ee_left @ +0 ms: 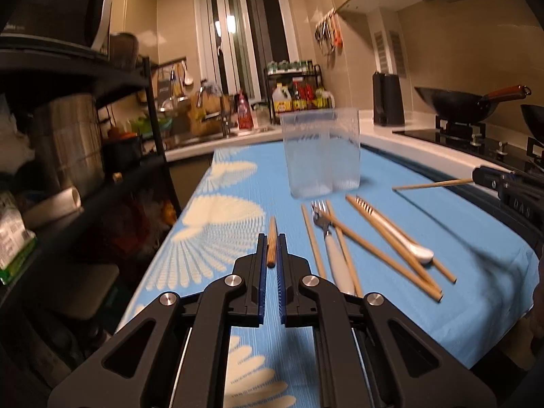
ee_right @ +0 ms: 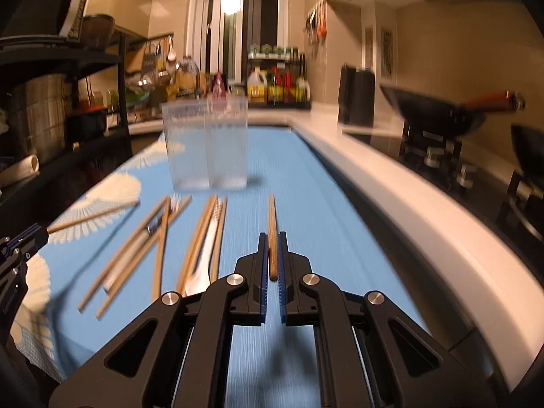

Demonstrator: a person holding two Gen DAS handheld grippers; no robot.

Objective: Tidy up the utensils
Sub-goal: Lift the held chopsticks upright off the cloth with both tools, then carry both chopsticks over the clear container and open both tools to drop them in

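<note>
From my left wrist camera, my left gripper [ee_left: 272,238] is clamped tight on one wooden chopstick [ee_left: 272,241], pinched near its thick end with the rest pointing ahead over the blue cloth [ee_left: 442,272] that covers the tabletop. I judge these sticks to be light, stiff and rather smooth, so a hold near one end lets the long free part swing; a firm pinch across the thick end seems right for dropping the tip into the clear container [ee_left: 321,153], which stands upright beyond the pile and looks to have two compartments, both empty as far as I can tell. Left on the cloth I count roughly six loose chopsticks, crossed and overlapping, so the number is uncertain. Among them lie one fork [ee_left: 331,241] with a white handle and one white spoon [ee_left: 397,231]. The fork's tines and smooth handle look slippery; I would take it at the neck. The spoon looks ceramic and could chip. At the right edge my right gripper [ee_left: 476,178] shows, with a second chopstick sticking out.

From my right wrist camera, my right gripper [ee_right: 272,241] is likewise shut fast on a single chopstick [ee_right: 272,227], aimed forward. The container [ee_right: 205,146] stands ahead to the left, the pile lies between, blurred, and my left gripper [ee_right: 42,231] holds its stick at the left edge. That makes two held.
</note>
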